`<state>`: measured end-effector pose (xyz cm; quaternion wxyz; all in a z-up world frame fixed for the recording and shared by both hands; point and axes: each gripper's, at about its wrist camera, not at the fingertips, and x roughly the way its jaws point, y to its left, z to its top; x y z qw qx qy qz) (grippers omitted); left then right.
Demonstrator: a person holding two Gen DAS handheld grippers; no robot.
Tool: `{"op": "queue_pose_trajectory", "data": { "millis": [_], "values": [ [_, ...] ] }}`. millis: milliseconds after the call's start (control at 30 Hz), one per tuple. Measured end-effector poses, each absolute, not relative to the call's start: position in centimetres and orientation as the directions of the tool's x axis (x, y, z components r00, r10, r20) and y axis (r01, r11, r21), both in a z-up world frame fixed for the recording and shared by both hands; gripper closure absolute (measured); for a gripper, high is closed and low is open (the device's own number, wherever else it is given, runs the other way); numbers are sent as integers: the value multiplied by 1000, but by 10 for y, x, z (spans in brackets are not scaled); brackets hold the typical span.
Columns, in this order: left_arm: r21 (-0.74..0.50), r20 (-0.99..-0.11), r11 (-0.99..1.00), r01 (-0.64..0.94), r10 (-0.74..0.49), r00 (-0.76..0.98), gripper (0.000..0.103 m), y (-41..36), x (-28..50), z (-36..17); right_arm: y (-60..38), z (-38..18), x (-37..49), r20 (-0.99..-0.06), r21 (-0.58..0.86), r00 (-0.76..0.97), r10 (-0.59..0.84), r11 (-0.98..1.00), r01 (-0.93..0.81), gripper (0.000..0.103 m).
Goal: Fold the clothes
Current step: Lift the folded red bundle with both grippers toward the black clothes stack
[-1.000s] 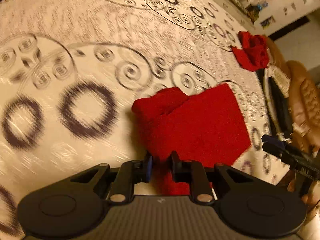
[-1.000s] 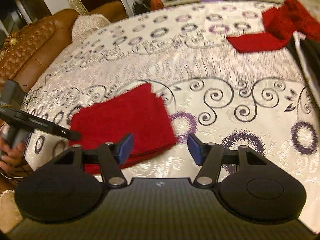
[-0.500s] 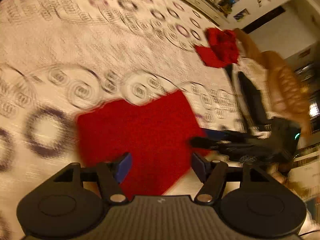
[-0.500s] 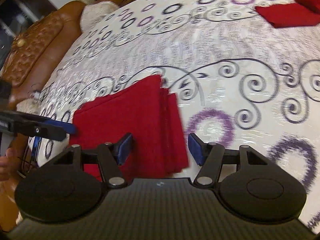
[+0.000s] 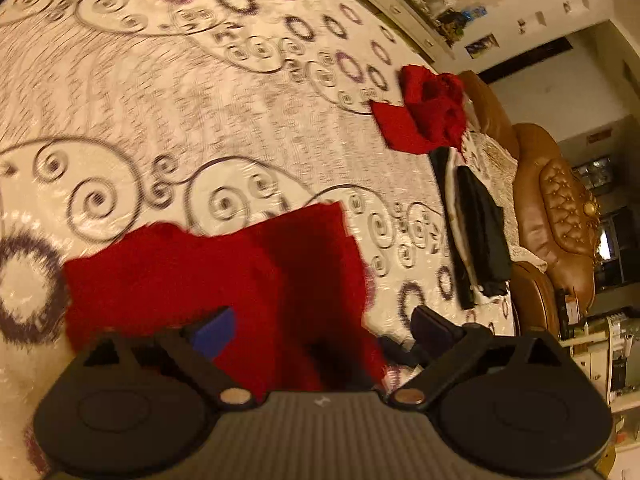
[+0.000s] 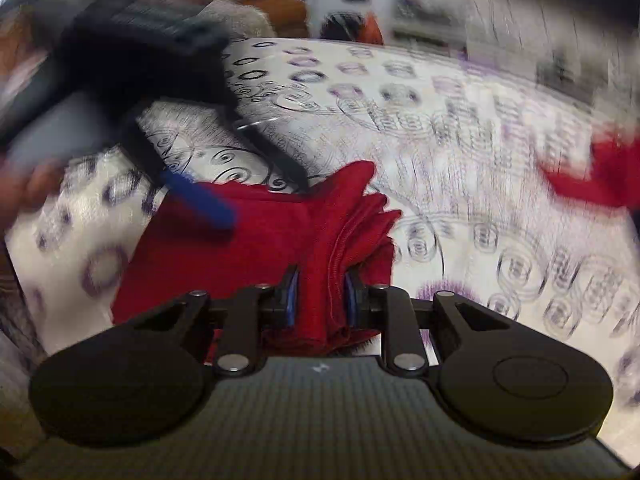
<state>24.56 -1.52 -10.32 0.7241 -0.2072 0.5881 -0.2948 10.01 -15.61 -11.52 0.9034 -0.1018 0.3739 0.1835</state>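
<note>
While closing, right gripper (image 6: 320, 300) pinching bunched edge of folded red cloth (image 6: 240, 248) on swirl-patterned bedspread (image 6: 460, 152); left gripper (image 5: 322, 330) spreading wide above it, clutching nothing. No legible writing. Only left view: brown leather sofa (image 5: 560, 208), black garment (image 5: 482, 236).

Each black hand-held gripper (image 6: 320, 296) has blue pads (image 5: 214, 330), silver pivot screws, ribbed body.
</note>
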Motion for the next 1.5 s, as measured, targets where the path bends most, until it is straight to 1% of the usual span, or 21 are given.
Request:
{"op": "queue_pose_trajectory", "data": {
  "millis": [67, 133, 167, 200, 233, 267, 300, 400, 467, 567, 633, 700, 800, 867, 933, 967, 1067, 1133, 1200, 1400, 1500],
  "values": [
    [-604, -765, 769, 210, -633, 119, 4, -28, 248, -99, -124, -112, 83, -689, -202, 698, 197, 872, -446, 76],
    [-567, -794, 795, 215, -597, 114, 5, -36, 250, -101, -105, -113, 77, -686, -254, 706, 177, 851, -460, 75],
    [-550, -808, 808, 212, -579, 113, 12, -39, 251, -103, -100, -114, 76, -683, -272, 712, 166, 846, -458, 75],
    [-532, -820, 820, 208, -561, 112, 27, -42, 251, -104, -96, -114, 75, -678, -298, 720, 149, 839, -455, 75],
    [-522, -828, 829, 199, -549, 113, 36, -43, 252, -107, -92, -115, 75, -682, -316, 718, 139, 829, -461, 75],
    [-525, -828, 832, 179, -548, 118, 56, -39, 253, -111, -91, -115, 75, -684, -325, 717, 132, 825, -462, 73],
    [-532, -825, 832, 158, -551, 124, 62, -33, 254, -115, -90, -115, 74, -686, -333, 717, 124, 822, -461, 72],
    [-609, -778, 789, 80, -614, 134, 62, -10, 254, -129, -102, -107, 69, -673, -292, 724, 153, 844, -450, 54],
    [-652, -746, 757, 49, -652, 135, 62, 2, 253, -136, -123, -100, 67, -658, -222, 728, 192, 875, -431, 33],
    [-689, -717, 725, 16, -684, 134, 62, 15, 252, -144, -162, -95, 73, -656, -63, 705, 268, 912, -405, 18],
    [-698, -709, 716, 14, -693, 131, 62, 17, 252, -146, -190, -98, 90, -676, 118, 639, 367, 910, -398, 17],
    [-697, -709, 716, 21, -694, 124, 62, 16, 253, -146, -210, -106, 111, -674, 319, 535, 509, 854, -411, 17],
    [-687, -718, 726, 41, -686, 118, 62, 13, 255, -143, -222, -111, 138, -645, 455, 437, 627, 774, -440, 17],
    [-687, -718, 726, 40, -686, 113, 62, 12, 256, -143, -216, -113, 151, -678, 424, 413, 609, 782, -457, 17],
    [-687, -718, 725, 40, -687, 109, 62, 12, 258, -142, -209, -117, 158, -675, 476, 349, 650, 745, -468, 17],
    [-687, -719, 726, 42, -687, 107, 59, 10, 258, -141, -205, -118, 157, -669, 504, 322, 670, 727, -466, 17],
    [-687, -718, 724, 65, -690, 96, 44, 1, 259, -133, -191, -111, 153, -658, 527, 298, 691, 706, -473, 17],
    [-694, -708, 714, 94, -700, 91, 41, -7, 259, -124, -188, -106, 151, -659, 524, 307, 686, 713, -466, 17],
    [-693, -705, 710, 124, -703, 90, 34, -15, 259, -115, -189, -105, 151, -670, 524, 311, 674, 726, -445, 17],
    [-755, -637, 641, 136, -767, 76, 31, -24, 258, -106, -192, -110, 162, -730, 498, 317, 605, 789, -360, 17],
    [-730, -663, 669, 143, -743, 92, 30, -20, 253, -104, -201, -109, 163, -716, 523, 325, 618, 783, -337, 17]
  ]
}}
